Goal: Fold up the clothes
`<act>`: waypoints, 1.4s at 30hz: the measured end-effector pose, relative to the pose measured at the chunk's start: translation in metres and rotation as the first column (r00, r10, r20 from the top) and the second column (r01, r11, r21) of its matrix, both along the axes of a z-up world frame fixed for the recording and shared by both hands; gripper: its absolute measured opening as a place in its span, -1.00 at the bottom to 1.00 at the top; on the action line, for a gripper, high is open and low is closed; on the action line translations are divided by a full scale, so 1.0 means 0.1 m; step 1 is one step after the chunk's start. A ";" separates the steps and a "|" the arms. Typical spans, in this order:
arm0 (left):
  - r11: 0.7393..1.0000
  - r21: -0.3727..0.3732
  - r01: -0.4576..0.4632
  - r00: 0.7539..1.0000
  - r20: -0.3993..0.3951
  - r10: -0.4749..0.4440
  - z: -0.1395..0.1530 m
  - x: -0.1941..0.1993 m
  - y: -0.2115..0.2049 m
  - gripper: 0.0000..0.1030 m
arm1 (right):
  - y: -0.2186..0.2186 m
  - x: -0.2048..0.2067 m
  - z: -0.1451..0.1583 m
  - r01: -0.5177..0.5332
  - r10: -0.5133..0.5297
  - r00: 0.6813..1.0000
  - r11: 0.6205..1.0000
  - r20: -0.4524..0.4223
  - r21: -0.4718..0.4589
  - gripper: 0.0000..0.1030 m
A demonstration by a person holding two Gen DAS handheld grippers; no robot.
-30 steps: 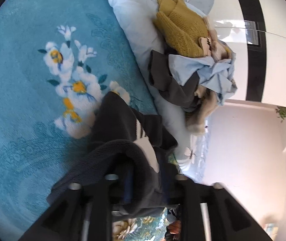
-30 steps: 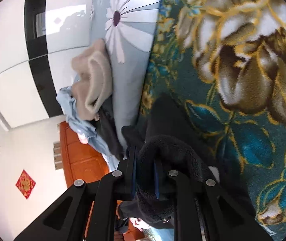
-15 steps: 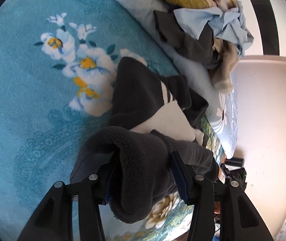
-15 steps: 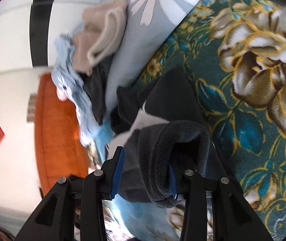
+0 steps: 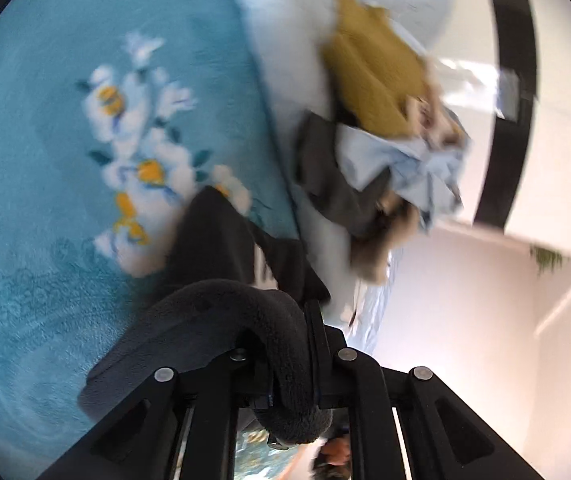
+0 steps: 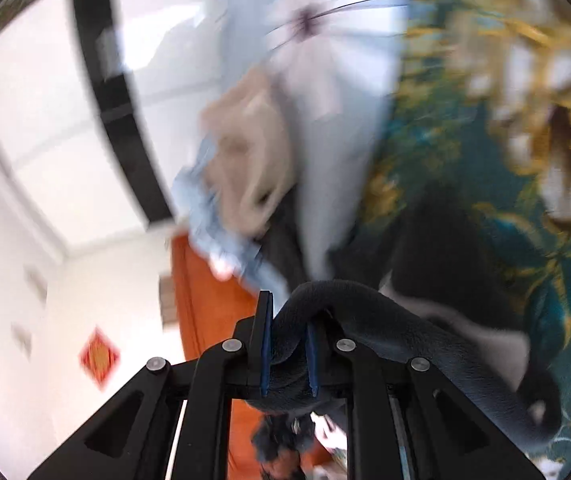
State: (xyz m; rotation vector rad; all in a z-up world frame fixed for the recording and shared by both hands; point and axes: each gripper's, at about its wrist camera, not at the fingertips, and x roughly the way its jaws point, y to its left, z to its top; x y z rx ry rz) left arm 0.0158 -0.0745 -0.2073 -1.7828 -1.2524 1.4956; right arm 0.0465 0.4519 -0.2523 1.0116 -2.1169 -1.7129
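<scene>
A dark grey fleece garment (image 5: 221,248) with white stripes lies partly on the blue floral blanket (image 5: 45,140). My left gripper (image 5: 285,344) is shut on a thick fold of it. My right gripper (image 6: 289,332) is shut on another fold of the same garment (image 6: 385,320), which trails down to the teal and gold floral blanket (image 6: 525,160). Both views are blurred by motion.
A heap of clothes lies on a pale blue pillow (image 5: 285,40): a mustard sweater (image 5: 373,76), a light blue shirt (image 5: 413,164), a dark grey piece (image 5: 325,184) and a beige garment (image 6: 245,152). An orange headboard (image 6: 205,304) and white walls lie beyond.
Both grippers have closed tighter on the fleece folds and swung, so the views tilted back toward the clothes heap. The garment's lifted part has come up with them.
</scene>
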 end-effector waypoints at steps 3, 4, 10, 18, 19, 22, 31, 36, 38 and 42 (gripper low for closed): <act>0.999 -0.022 -0.041 0.999 0.021 0.042 -0.10 0.04 -0.05 -0.05 | -0.03 0.09 -0.36 0.061 -0.055 0.991 0.997 0.120 -0.042 -0.71; 0.998 -0.007 -0.070 0.997 0.013 0.070 -0.09 0.05 -0.09 0.20 | -0.04 0.13 -0.42 0.081 -0.073 0.989 0.995 0.128 -0.054 -0.70; 0.987 0.070 -0.141 0.985 -0.088 0.147 0.19 -0.06 -0.34 0.41 | -0.02 0.16 -0.37 0.070 -0.068 0.992 0.998 0.104 -0.010 -0.64; 0.960 -0.279 0.019 0.950 -0.296 -0.105 0.34 0.43 -0.55 0.41 | 0.24 0.30 0.58 -0.113 0.114 0.993 0.905 0.021 0.410 0.09; 0.960 -0.280 0.013 0.956 -0.279 -0.094 0.25 0.57 -0.59 0.41 | 0.28 0.42 0.62 -0.129 0.122 0.992 0.874 0.045 0.469 0.22; 0.976 -0.219 0.012 0.986 -0.160 -0.049 -0.17 0.98 -0.68 0.41 | 0.28 0.85 0.49 -0.183 0.125 0.982 0.811 0.141 0.556 0.43; 0.987 -0.158 0.030 0.997 -0.067 -0.041 -0.62 1.20 -0.35 0.41 | -0.29 1.19 -0.24 -0.208 0.134 0.973 0.861 0.189 0.464 0.43; 0.983 -0.181 0.015 0.991 -0.125 -0.038 -0.60 1.11 -0.25 0.41 | -0.42 0.88 -0.24 -0.171 0.121 0.984 0.838 0.129 0.518 0.49; 0.976 -0.217 0.022 0.984 -0.168 -0.060 -0.52 1.07 -0.20 0.40 | -0.45 0.75 -0.21 -0.169 0.118 0.985 0.830 0.128 0.531 0.48; 0.973 -0.229 -0.019 0.980 -0.197 -0.027 -0.41 0.93 -0.20 0.40 | -0.49 0.49 -0.04 -0.135 0.114 0.991 0.824 0.073 0.550 0.48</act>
